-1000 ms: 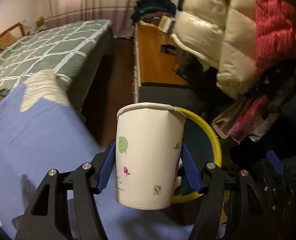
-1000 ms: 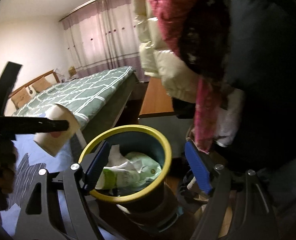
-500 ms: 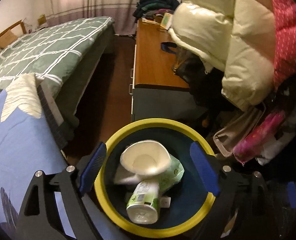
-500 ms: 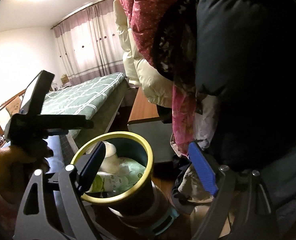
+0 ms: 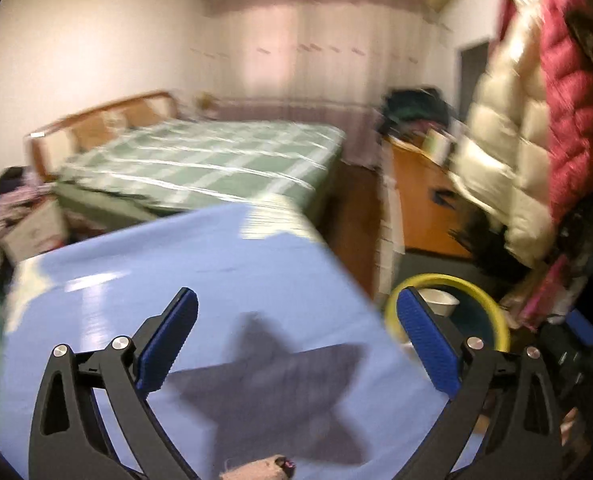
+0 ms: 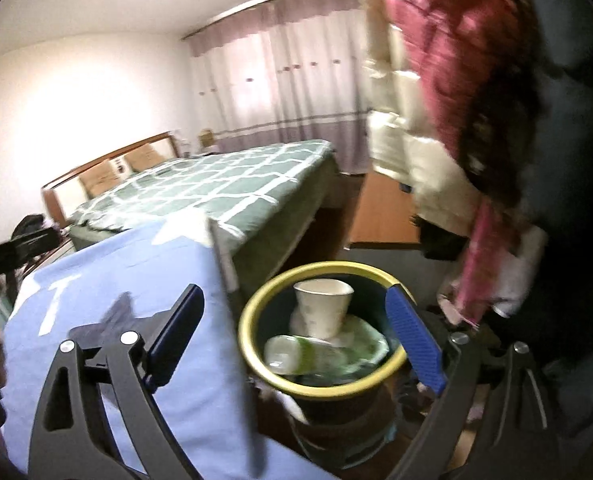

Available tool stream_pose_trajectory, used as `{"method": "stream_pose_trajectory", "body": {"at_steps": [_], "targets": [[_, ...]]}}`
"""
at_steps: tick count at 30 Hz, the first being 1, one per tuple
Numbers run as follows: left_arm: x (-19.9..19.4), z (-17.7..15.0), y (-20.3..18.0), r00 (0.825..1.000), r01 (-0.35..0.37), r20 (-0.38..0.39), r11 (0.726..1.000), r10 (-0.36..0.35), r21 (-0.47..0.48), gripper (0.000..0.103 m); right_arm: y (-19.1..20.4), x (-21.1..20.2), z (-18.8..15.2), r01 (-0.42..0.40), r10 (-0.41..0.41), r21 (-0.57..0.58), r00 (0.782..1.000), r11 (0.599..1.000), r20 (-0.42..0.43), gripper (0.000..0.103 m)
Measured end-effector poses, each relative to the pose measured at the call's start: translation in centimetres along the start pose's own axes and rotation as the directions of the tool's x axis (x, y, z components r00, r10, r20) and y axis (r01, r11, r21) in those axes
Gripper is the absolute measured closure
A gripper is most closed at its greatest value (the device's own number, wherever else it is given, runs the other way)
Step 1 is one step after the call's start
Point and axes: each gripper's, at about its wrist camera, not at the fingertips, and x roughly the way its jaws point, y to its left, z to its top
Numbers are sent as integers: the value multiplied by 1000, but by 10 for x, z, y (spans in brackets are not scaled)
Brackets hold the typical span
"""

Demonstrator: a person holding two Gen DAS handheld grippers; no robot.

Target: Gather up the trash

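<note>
The yellow-rimmed dark bin (image 6: 256, 312) stands on the floor beside the blue-covered table (image 6: 136, 320). A white paper cup (image 6: 323, 308) stands upright in it on a plastic bottle (image 6: 288, 354) and green-white wrappers. My right gripper (image 6: 294, 338) is open and empty over the bin's near rim. My left gripper (image 5: 298, 340) is open and empty over the blue table (image 5: 176, 264); the bin (image 5: 492, 312) and the cup's rim (image 5: 440, 300) show at its right.
A bed with a green checked cover (image 5: 200, 160) lies behind the table. A wooden desk (image 5: 416, 204) stands at the right. Puffy coats (image 5: 536, 120) hang over the bin. A small brown object (image 5: 264, 468) lies at the table's near edge.
My left gripper let the paper cup fall into the bin, then swung left and up over the blue table. The cup now stands in the bin. My right gripper shifted slightly.
</note>
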Motion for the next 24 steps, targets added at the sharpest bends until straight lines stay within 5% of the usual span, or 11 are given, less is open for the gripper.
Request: {"method": "stream_pose_trajectory", "body": {"at_steps": [5, 8, 13, 24], "targets": [[-66, -35, 79, 973, -223, 28, 968, 228, -112, 5, 30, -10, 9, -63, 64, -51, 998, 997, 15, 12], [-100, -55, 112, 957, -278, 30, 944, 288, -180, 5, 45, -19, 10, -107, 108, -74, 994, 992, 14, 11], [-138, -84, 130, 945, -307, 44, 923, 325, -231, 5, 59, -31, 6, -141, 141, -99, 990, 985, -4, 10], [-167, -108, 126, 947, -292, 57, 922, 316, -254, 5, 67, -51, 5, -141, 145, -121, 989, 983, 25, 9]]}}
